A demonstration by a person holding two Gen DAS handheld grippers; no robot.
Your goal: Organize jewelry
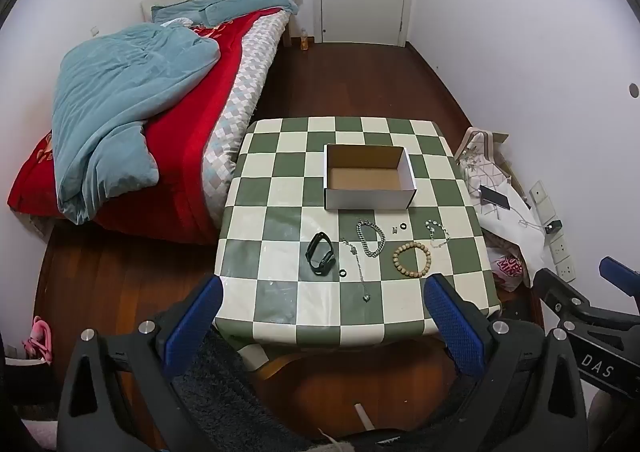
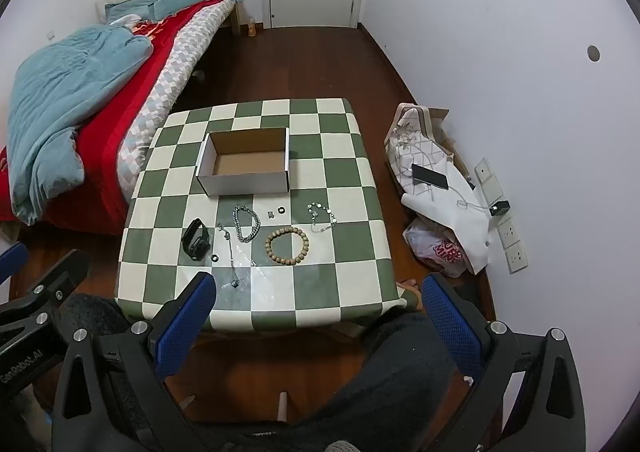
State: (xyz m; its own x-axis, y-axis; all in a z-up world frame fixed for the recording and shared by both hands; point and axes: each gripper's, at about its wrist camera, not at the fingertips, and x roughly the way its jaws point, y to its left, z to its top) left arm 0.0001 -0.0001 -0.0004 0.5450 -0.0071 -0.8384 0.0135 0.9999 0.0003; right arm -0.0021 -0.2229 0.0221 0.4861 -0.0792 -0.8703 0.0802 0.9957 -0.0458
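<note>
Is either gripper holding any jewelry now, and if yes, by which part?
Nothing is held. The left gripper and the right gripper are both open and empty, short of the jewelry on the table.

1. The two tiny dark pieces [image 1: 398, 228] just below the box, at frame centre, were too small to identify.
2. The small ring [image 2: 214, 258] beside the watch was equally unclear.
3. The bed [image 2: 48, 155] was cut off at the left edge.
4. The pendant [image 1: 366, 298] on the thin chain was too small to make out.
</note>
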